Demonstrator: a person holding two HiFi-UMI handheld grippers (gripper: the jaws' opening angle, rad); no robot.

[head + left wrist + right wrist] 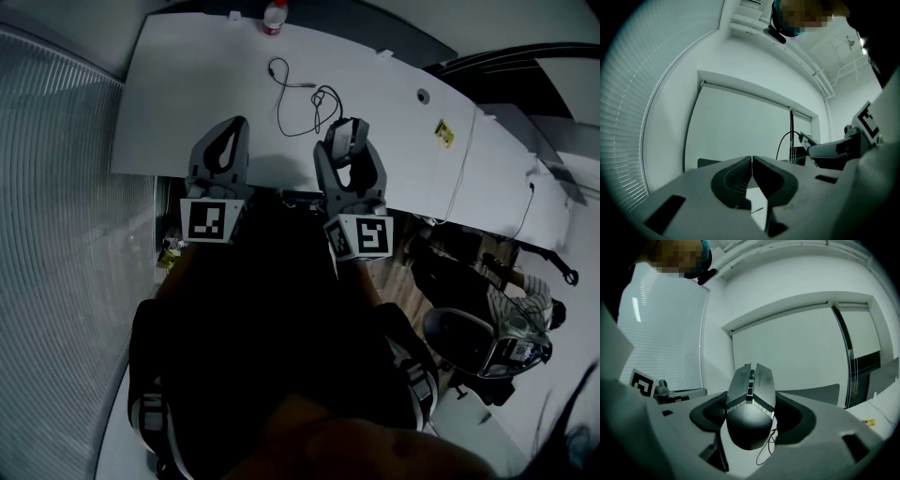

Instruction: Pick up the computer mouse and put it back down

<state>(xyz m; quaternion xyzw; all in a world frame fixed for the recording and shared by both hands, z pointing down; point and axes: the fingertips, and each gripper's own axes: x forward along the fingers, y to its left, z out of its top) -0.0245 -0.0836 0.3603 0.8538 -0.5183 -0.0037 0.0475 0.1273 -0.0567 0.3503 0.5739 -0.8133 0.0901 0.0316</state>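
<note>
Head view: right gripper (348,133) hung over the white bench (187,84) near its front edge, pinching the grey-and-black computer mouse (343,141). Its thin black cable (298,94) lay looped behind, probably slack enough for a lift. Left gripper (234,131) sat alongside, well apart.

Left gripper view: jaws pressed together, nothing between.

Right gripper view: jaws clamped the mouse's flanks, nose tilted up — apparently off the bench, with bare surface nearby for set-down.

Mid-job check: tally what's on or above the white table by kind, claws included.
Claw: 2, left claw shut empty, right claw gripping the mouse
Computer mouse: 1
Black cable: 1
Bottle: 1
Yellow tag: 1
Total: 6
</note>
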